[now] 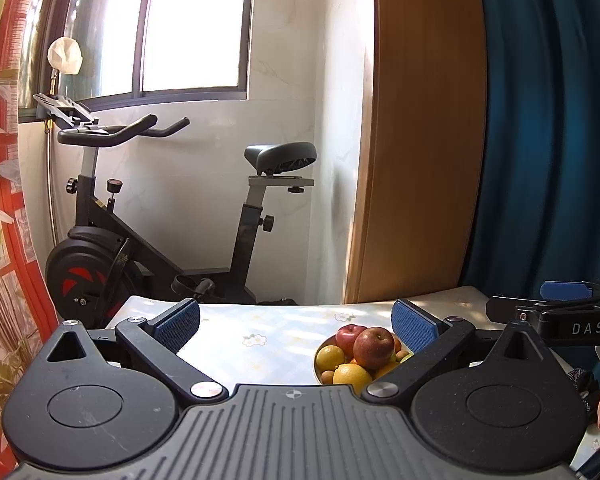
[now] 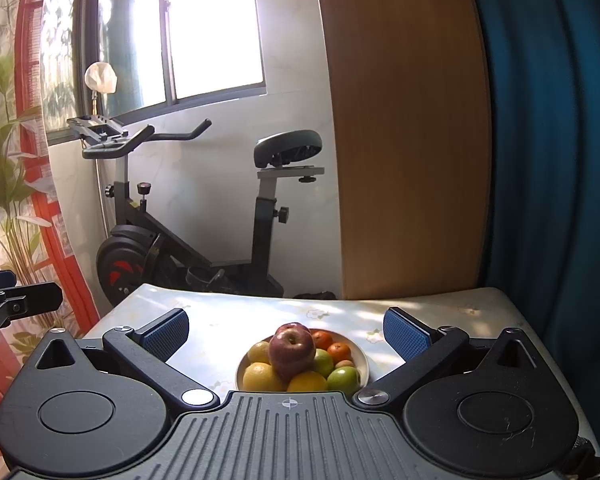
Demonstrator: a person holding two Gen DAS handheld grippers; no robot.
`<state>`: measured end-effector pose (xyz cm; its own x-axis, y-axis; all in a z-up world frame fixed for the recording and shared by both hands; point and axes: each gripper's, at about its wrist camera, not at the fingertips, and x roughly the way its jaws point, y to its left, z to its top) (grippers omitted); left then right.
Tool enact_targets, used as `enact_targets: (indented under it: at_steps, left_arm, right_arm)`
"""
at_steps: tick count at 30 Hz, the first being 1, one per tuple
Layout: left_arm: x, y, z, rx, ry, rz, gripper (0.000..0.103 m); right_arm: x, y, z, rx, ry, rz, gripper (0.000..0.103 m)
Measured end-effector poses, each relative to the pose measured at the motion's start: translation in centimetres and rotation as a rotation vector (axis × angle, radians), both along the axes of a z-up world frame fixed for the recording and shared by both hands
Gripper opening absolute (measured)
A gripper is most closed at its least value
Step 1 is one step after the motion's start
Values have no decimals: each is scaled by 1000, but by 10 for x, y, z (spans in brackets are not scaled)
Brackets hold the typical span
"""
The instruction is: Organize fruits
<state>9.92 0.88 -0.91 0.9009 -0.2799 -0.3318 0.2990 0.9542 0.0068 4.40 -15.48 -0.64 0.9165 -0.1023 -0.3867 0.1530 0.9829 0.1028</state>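
A shallow pale plate (image 2: 363, 360) stands on the table (image 2: 228, 328), toward the near edge and about midway between its left and right edges. On it the fruit is heaped: a dark red apple (image 2: 293, 354) rides on top of the pile with a second red one partly hidden behind it, yellow citrus (image 2: 262, 377) lies at the near left, green apples (image 2: 343, 379) at the near right, and small oranges (image 2: 323, 339) on the far side.

Both pairs of tongs hover above the near edge, each spread wide and gripping nothing: the left tongs (image 1: 296, 326) sit left of the plate, the right tongs (image 2: 286, 330) look straight over the heap.

As a judgement of handling: the apples should be firm, fairly heavy and smooth-skinned, so they may slip or roll unless the ribbed blue pads close across the widest part, well below the stem dimple. The citrus should give a little under pressure and its dimpled skin ought to grip better. The small oranges look soft and easy to bruise, calling for a light pinch. The top apple seems the freest to take, since nothing rests on it; pulling anything from beneath could send the heap rolling off the plate's low rim.

Whether this heap is fruit already gathered or fruit waiting to be sorted, the views do not settle.
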Motion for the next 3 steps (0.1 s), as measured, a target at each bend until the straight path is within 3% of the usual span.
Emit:
enact_targets:
  at_steps: [3]
  left_arm:
    - [0,-1,0,-3,0,-2,103]
  right_arm:
    - [0,0,0,1,-1,2,103]
